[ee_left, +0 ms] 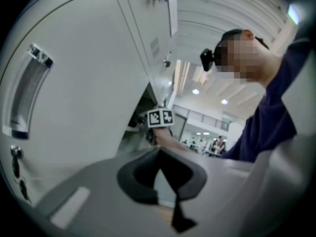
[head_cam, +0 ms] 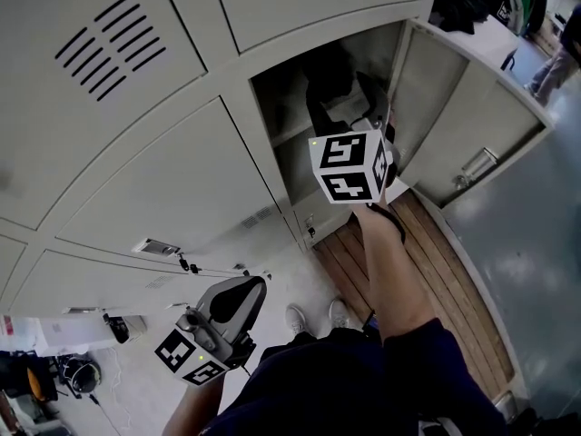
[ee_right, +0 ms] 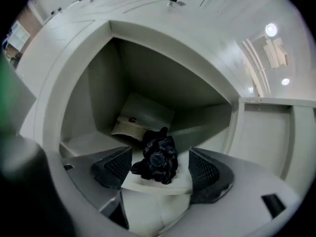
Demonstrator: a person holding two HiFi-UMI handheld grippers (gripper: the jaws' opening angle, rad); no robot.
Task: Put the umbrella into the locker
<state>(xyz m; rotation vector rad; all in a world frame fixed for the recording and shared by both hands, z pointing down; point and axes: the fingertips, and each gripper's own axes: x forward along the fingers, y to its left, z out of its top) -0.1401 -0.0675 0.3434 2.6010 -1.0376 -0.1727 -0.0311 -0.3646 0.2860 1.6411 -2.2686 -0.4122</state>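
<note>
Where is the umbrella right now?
In the right gripper view, the black folded umbrella lies inside the open locker, in front of a cream object. It sits between the right gripper's open jaws, touching neither.

Black umbrella (ee_right: pixel 157 160) there, inside a pale grey-beige locker (ee_right: pixel 98 93). Black-and-white square markers on the far cube (head_cam: pixel 352 166), brown planks (head_cam: pixel 436 262) at right.

navy sleeve (head_cam: pixel 427 352), white sneakers (head_cam: pixel 296 319), grey left tongs (ee_left: pixel 159 153)
</note>
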